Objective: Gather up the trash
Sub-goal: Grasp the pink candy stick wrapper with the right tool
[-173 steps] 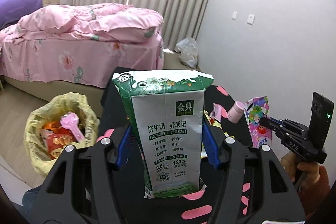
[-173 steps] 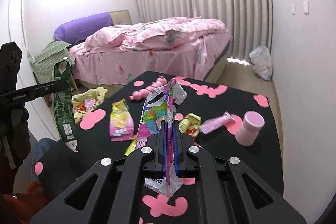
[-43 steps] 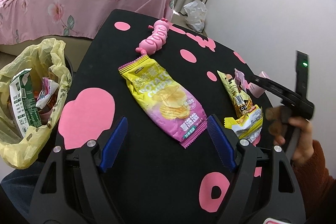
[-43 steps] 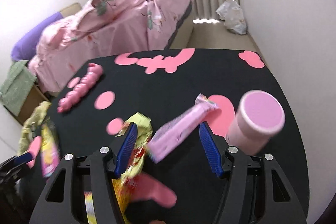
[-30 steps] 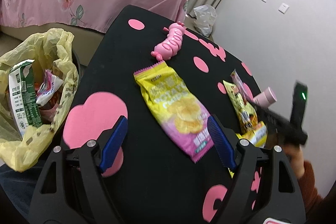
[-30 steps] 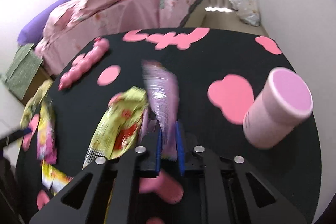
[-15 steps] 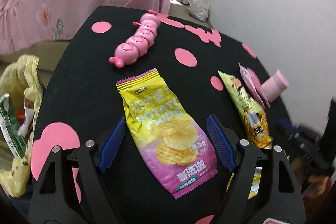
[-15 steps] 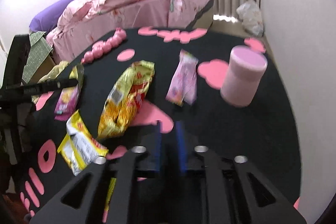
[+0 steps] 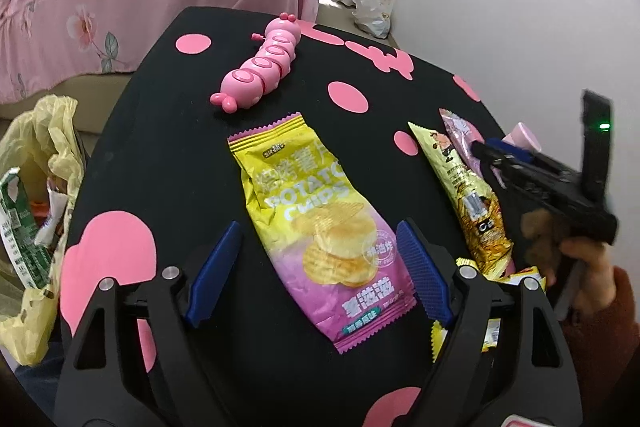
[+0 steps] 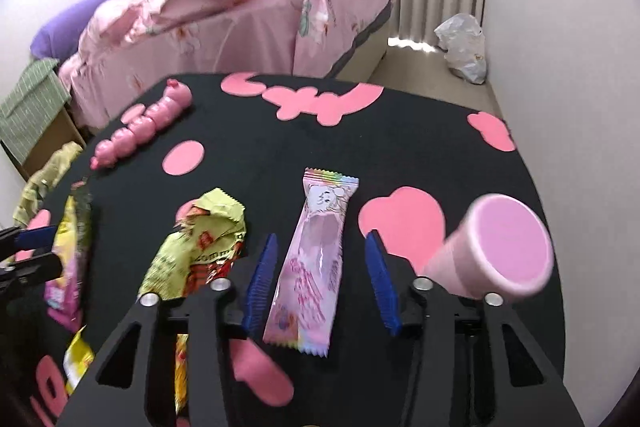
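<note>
Yellow trash bag (image 9: 44, 163) beside black table (image 9: 168, 115), already holding green milk carton (image 9: 20, 227) and wrappers. Still on table: chip bag (image 9: 320, 227) reading "POTATO CHIPS", yellow snack pack (image 10: 200, 247), pink candy wrapper (image 10: 316, 259).

Left gripper (image 9: 318, 271) jaws wide apart around chip bag, not pinching. Right gripper (image 10: 322, 283) jaws just opened, candy wrapper between, maybe not touching. Carton print too small to read.

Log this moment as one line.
left tongs: open over chips bag | right tongs: just opened, astride pink wrapper
</note>
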The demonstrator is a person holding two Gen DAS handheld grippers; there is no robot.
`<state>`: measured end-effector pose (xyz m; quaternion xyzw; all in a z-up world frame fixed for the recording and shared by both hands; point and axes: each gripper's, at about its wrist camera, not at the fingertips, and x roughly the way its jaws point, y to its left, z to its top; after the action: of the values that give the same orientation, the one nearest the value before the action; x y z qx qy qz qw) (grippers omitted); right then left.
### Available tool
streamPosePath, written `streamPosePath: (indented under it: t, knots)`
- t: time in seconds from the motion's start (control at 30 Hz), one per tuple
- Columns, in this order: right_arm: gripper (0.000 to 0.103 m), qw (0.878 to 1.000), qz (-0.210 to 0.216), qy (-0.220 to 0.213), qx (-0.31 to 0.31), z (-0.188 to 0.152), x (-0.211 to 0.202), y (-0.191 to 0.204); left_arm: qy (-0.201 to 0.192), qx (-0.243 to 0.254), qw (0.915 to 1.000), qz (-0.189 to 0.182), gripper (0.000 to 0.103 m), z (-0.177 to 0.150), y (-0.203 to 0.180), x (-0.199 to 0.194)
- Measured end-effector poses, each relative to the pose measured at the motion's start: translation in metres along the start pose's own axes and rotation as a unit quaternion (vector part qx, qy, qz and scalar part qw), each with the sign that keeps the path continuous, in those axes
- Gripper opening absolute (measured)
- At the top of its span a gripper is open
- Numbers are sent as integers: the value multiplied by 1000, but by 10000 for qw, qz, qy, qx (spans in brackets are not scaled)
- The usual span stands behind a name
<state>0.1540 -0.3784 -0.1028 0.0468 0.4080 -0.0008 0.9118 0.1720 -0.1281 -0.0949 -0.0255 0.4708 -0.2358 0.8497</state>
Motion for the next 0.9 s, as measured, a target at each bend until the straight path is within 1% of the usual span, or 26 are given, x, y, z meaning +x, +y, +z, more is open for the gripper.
streamPosePath:
  t: [0.03, 0.07, 0.1, 0.13, 0.17, 0.23, 0.43, 0.5, 0.6, 0.63, 0.67, 0.7, 0.73, 0.77, 0.8, 0.83, 0.87, 0.9]
  knots:
    - [37, 10000, 31, 63, 8, 0, 4, 0, 6, -78, 10000, -52, 76, 1, 2, -1]
    - [30, 9998, 102, 145, 29, -1, 8, 0, 12, -123, 9999, -85, 76, 1, 3, -1]
    - [25, 9996, 175, 193, 46, -2, 11, 0, 18, -169, 9998, -128, 76, 2, 4, -1]
    - [20, 9996, 213, 204, 47, -4, 11, 0, 19, -172, 9998, -139, 76, 2, 4, -1]
    - [18, 9995, 273, 161, 33, -5, 7, 1, 22, -138, 9998, -122, 76, 1, 3, -1]
    - [16, 9995, 314, 11, -31, -9, -3, 2, 27, -5, 10000, -21, 76, 0, 0, 0]
    - [15, 9988, 343, -293, -196, -29, -42, 10, 155, 381, 9978, 526, 76, -1, -16, 6]
    - [15, 9987, 351, -340, -159, -35, -51, 9, 256, 535, 9944, 879, 76, -1, -26, 12]
    - [15, 9984, 402, -401, -20, -45, -66, 8, 302, 726, 9885, 1292, 76, -2, -37, 19]
    - [15, 9983, 410, -421, 12, -48, -70, 7, 295, 766, 9875, 1344, 74, -2, -38, 20]
    - [15, 9982, 407, -447, 31, -51, -75, 6, 265, 794, 9869, 1381, 62, -3, -39, 20]
    - [15, 9980, 410, -471, 43, -52, -78, 6, 195, 801, 9872, 1369, 54, -5, -38, 16]
    - [15, 9979, 422, -495, 60, -54, -82, 5, 176, 767, 9883, 1306, 40, -6, -38, 13]
    - [15, 9976, 452, -516, 91, -56, -86, 4, 164, 650, 9915, 1113, 31, -6, -34, 8]
    - [15, 9973, 485, -536, 135, -58, -90, 2, 160, 539, 9939, 951, 27, -7, -32, 5]
    - [15, 9971, 505, -547, 163, -59, -93, 1, 136, 379, 9964, 745, 20, -8, -27, 0]
    - [15, 9968, 525, -572, 203, -60, -97, 0, 101, 295, 9974, 654, 15, -9, -25, -4]
    - [15, 9965, 544, -598, 232, -61, -100, -1, 15, 194, 9982, 559, 14, -11, -20, -11]
